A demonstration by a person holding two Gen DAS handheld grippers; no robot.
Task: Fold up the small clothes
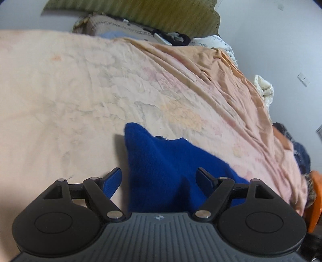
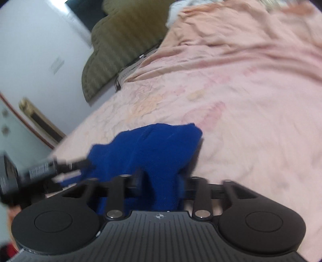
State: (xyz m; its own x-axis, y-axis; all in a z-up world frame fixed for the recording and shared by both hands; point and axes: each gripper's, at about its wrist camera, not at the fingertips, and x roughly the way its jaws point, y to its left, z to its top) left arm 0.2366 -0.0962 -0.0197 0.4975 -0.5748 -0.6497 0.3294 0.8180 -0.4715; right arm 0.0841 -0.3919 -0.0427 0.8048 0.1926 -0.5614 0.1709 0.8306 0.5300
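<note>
You have one blue cloth (image 1: 165,171) and two grippers. The cloth lies bunched on a bed with a pink sheet (image 1: 80,90), close to you. Your left gripper (image 1: 159,181) has its fingers apart, with the cloth between them but not pinched. Your right gripper (image 2: 161,187) is squeezed together on a fold of the cloth. The walls are white, and a green headboard (image 1: 140,14) stands at the far end. Only the right view shows the other gripper, blurry at the left edge.
</note>
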